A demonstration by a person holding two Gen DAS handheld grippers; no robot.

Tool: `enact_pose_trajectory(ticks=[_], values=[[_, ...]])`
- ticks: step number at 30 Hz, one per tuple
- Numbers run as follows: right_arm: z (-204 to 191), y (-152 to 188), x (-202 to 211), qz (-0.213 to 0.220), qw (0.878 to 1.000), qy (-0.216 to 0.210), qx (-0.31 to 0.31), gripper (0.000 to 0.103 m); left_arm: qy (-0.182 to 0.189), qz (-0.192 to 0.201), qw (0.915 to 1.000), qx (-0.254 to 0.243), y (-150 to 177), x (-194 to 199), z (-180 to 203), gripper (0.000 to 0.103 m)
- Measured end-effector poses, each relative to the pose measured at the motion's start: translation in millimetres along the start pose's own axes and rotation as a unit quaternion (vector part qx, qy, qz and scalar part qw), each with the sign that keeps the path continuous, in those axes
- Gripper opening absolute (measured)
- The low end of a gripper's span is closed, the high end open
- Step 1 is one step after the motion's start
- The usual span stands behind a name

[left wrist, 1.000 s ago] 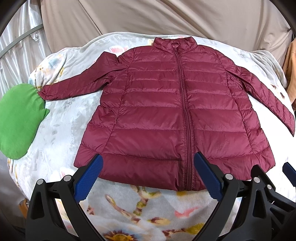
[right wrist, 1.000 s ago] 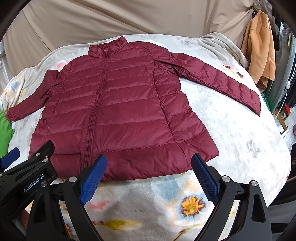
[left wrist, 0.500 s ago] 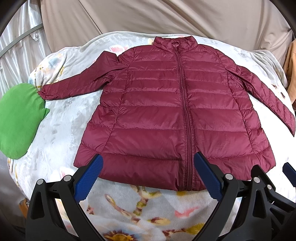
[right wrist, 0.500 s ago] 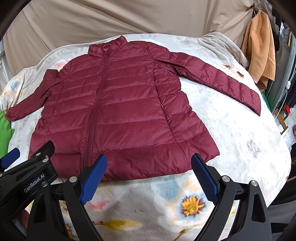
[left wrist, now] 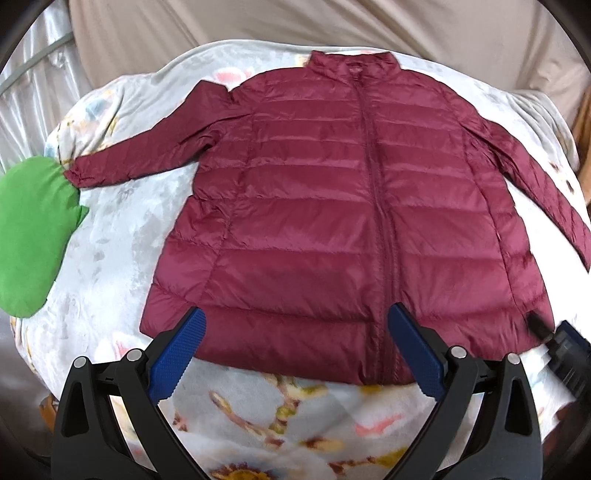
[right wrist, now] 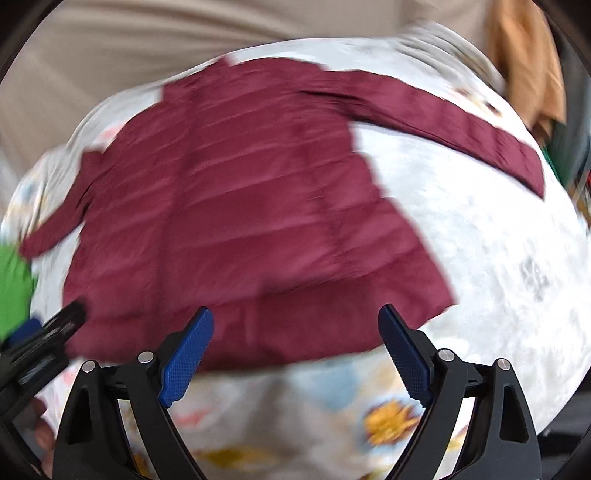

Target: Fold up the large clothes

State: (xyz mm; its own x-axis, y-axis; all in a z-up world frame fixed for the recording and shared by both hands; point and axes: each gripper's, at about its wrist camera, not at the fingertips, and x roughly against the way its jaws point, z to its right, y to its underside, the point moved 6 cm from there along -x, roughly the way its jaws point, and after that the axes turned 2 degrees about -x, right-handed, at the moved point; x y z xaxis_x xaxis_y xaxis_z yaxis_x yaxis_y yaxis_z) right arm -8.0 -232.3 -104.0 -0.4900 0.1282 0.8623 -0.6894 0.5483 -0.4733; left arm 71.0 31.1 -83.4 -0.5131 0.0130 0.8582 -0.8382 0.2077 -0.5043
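A maroon quilted puffer jacket (left wrist: pixel 332 206) lies flat, front up and zipped, on a floral blanket, with its collar far and both sleeves spread outward. It also shows, blurred, in the right wrist view (right wrist: pixel 240 221). My left gripper (left wrist: pixel 295 354) is open and empty, hovering just above the jacket's near hem left of the zipper. My right gripper (right wrist: pixel 295 354) is open and empty above the hem's right part. The right sleeve (right wrist: pixel 461 129) stretches to the far right.
A floral blanket (left wrist: pixel 110 229) covers the bed. A green cushion (left wrist: pixel 29 236) lies at the left edge, touching the left cuff. An orange garment (right wrist: pixel 528 62) hangs at the far right. A beige sheet (left wrist: pixel 295 22) is behind the bed.
Both grippers have moved forward, toward the jacket's hem. The right wrist view is now motion-blurred and has swung. The jacket has not moved.
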Motion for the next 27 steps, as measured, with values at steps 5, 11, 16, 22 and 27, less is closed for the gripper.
enact_pose_trajectory(ticks=[5,11,16,22,27], values=[[128,-59,-14,0.047,0.988,0.013,-0.147,0.088,-0.021,-0.002,0.999,0.04,-21,-14,-27,0.097],[293,-125,-37,0.128,0.94,0.045,-0.313,0.089,-0.04,-0.008,0.9968,0.069,-45,-34,-51,0.097],[362,-143,-69,0.14,0.905,0.047,-0.398,0.089,-0.045,-0.014,0.9945,0.093,-64,-49,-63,0.096],[369,-153,-96,0.136,0.885,0.04,-0.443,0.044,-0.038,-0.01,0.9928,0.113,-79,-58,-71,0.096],[281,-233,-68,0.2,0.918,-0.068,-0.336,0.009,-0.036,0.004,0.9928,0.115,-90,-60,-76,0.096]])
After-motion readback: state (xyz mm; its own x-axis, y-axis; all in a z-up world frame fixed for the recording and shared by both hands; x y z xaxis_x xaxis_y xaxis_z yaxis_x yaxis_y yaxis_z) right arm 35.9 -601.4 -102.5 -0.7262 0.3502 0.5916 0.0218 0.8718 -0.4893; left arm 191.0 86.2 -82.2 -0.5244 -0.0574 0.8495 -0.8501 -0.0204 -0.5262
